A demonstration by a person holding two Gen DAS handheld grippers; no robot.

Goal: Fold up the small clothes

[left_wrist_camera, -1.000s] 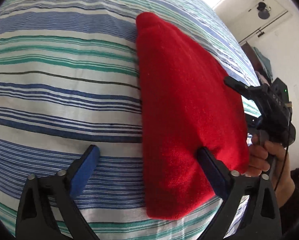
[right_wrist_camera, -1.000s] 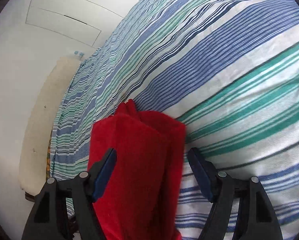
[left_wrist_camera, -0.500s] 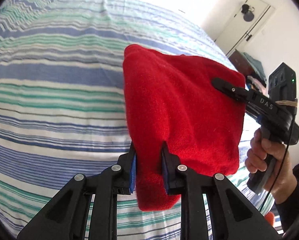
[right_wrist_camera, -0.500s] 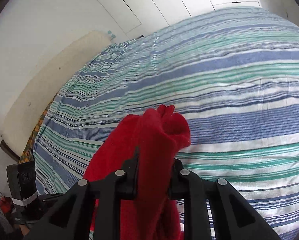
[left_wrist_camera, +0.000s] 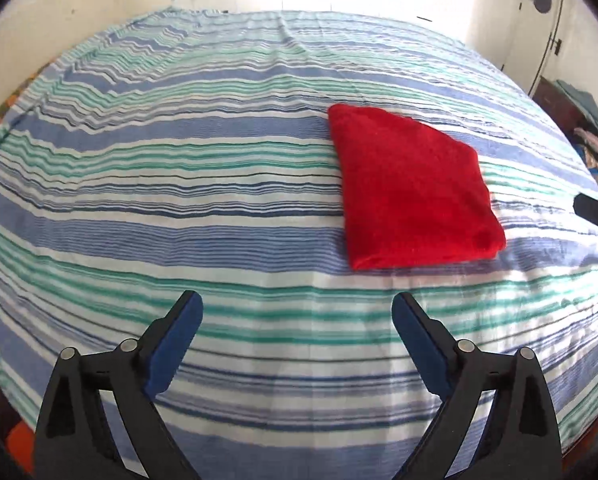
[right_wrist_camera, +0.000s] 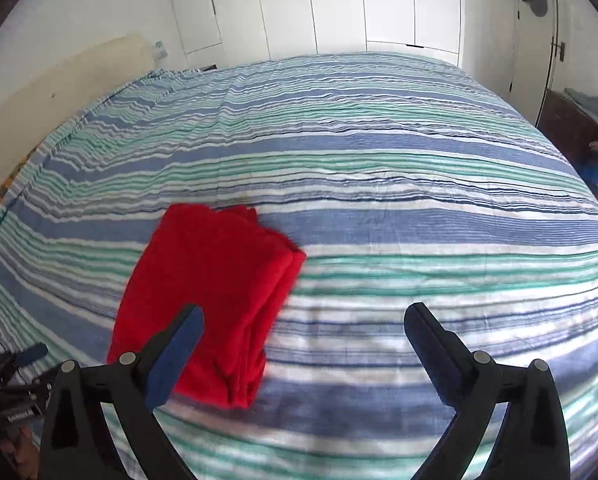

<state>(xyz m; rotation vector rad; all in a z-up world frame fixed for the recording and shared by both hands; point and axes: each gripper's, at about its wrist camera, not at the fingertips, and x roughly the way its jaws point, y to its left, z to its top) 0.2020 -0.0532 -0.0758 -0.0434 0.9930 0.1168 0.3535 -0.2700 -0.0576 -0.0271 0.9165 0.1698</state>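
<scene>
Currently I see the red cloth lying folded flat on the striped bed, nothing touching it. Its layered edges show at the far corner in the right wrist view.

My left gripper hovers above the bed on the near side of the cloth, clear of it. Its jaws are opening, spread wide, with only sheet between the blue pads.

My right gripper hovers above the bed beside the cloth. Its jaws are likewise opening and wide, with nothing gripped; one pad overlaps the cloth's near end in that view, but I cannot tell any contact.

Beyond the bed from the cloth stand white cupboard doors. A dark cabinet with piled fabric stands off the bed's side.
</scene>
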